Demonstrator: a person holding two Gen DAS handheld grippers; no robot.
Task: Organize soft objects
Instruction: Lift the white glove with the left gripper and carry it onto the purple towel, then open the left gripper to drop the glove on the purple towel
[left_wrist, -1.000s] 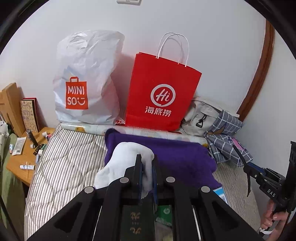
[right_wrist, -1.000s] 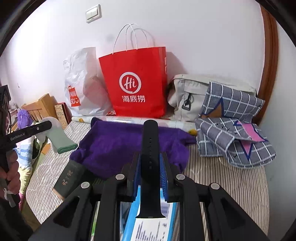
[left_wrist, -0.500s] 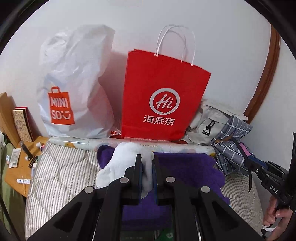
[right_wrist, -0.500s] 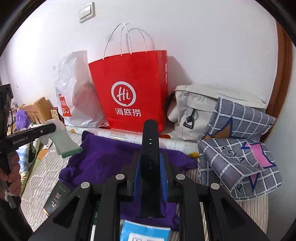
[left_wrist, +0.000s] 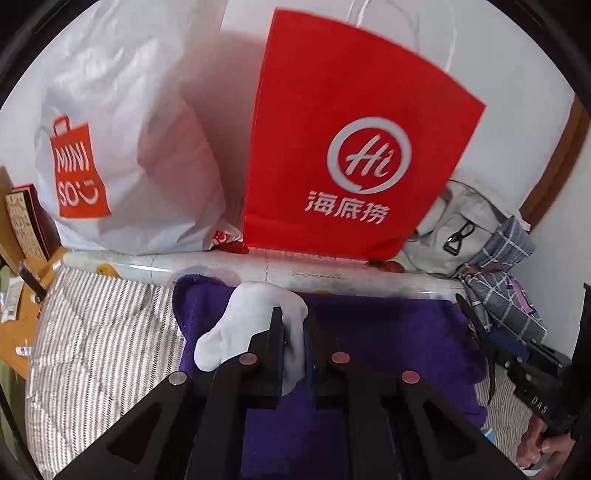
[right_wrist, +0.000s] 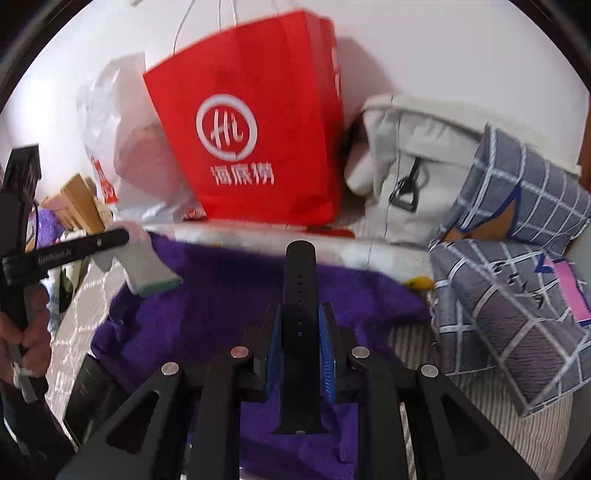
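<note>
**Both grippers loaded above the purple towel**

I am looking at a bed with a striped quilt (left_wrist: 99, 332) pushed against a white wall (right_wrist: 443, 48). Along the wall stand a white plastic shopping bag (left_wrist: 129, 140), a red paper bag (left_wrist: 351, 147) with white handles, a beige backpack (right_wrist: 417, 155) and a grey checked cloth bundle (right_wrist: 517, 295). A long pale roll (left_wrist: 295, 269) with printed pictures lies on the bed at the foot of the bags. In front of it, a purple towel (left_wrist: 388, 339) is spread over the quilt, and both of my cameras look down across it. At the far left of the left wrist view there is a wooden bedside table (left_wrist: 22, 325) with small items on it.

My left gripper (left_wrist: 294, 325) is closed narrow on a white sock (left_wrist: 255, 314); the sock is pinched between the pads and its foot droops to the left, hanging over the towel. From the right wrist view I see the sock's ribbed cuff, edged in green, sticking out past the gripper's finger.

My right gripper (right_wrist: 300, 325) is clamped on a black watch strap (right_wrist: 300, 288). The strap stands upright between the blue pads, its holed end pointing toward the red bag and its lower end reaching back toward the camera. It is also above the towel.

A hand (left_wrist: 539, 443) grips the right gripper's handle at the right edge of the left view.
</note>
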